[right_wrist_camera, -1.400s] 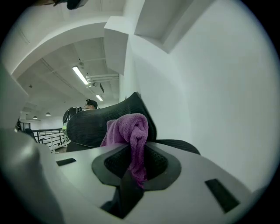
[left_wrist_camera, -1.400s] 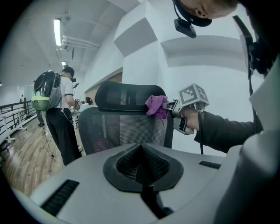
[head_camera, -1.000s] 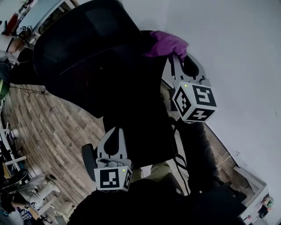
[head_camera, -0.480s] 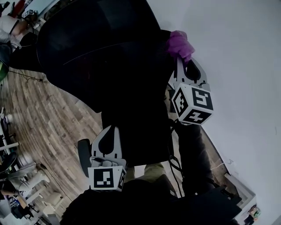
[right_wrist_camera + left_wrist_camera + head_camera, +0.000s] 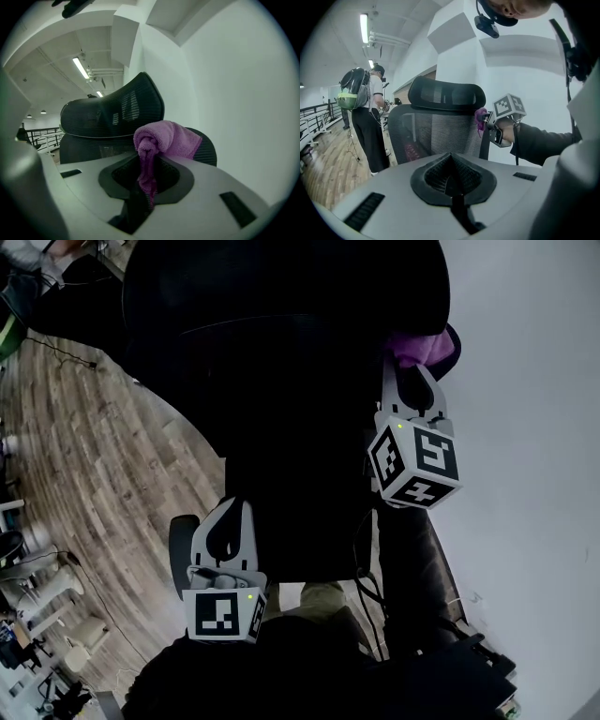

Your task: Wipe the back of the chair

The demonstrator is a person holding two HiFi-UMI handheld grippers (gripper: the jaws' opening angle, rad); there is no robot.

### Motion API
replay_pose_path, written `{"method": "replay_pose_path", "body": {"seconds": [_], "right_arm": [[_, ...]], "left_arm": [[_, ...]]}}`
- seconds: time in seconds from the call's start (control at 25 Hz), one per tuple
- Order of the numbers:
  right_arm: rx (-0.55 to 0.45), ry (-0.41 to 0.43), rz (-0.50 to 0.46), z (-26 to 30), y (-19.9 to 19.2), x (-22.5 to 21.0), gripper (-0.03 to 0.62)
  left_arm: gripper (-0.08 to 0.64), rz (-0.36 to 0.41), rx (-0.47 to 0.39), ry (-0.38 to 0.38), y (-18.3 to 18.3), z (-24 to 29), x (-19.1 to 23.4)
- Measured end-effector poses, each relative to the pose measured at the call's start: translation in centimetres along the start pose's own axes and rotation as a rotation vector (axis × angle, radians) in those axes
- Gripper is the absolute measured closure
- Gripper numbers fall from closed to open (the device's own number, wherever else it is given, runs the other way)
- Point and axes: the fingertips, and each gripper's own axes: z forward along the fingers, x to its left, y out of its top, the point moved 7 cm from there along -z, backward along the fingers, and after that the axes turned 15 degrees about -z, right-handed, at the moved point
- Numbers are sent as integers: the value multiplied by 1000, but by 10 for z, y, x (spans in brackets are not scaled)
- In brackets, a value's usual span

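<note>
At the right edge of the chair back: my right tool is clenching the purple cloth and pressing it there.
Change: the cloth is sliding outward along this edge, compared with a moment ago.
Meaning: I am judging the wiping is under way, with most of the mesh still waiting.
Left tool: it is hanging low beside the chair, closed on nothing.

Wood floor, blk chair on it, person w/ backpack standing

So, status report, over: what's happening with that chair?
Right gripper jaws shut on purple cloth. Left gripper jaws shut, empty. Cloth at side edge of chair back. Nothing blocking.
</note>
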Motion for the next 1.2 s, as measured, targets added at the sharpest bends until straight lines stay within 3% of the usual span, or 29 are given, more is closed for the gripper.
{"method": "replay_pose_path", "body": {"seconds": [0.48,1.2], "right_arm": [[5,111,-13,7,-10,83,520],[-21,310,-80,42,21,234,520]], "left_arm": [[557,-48,-15,51,-17,-28,50],[556,-160,-80,199,-12,-81,150]]}}
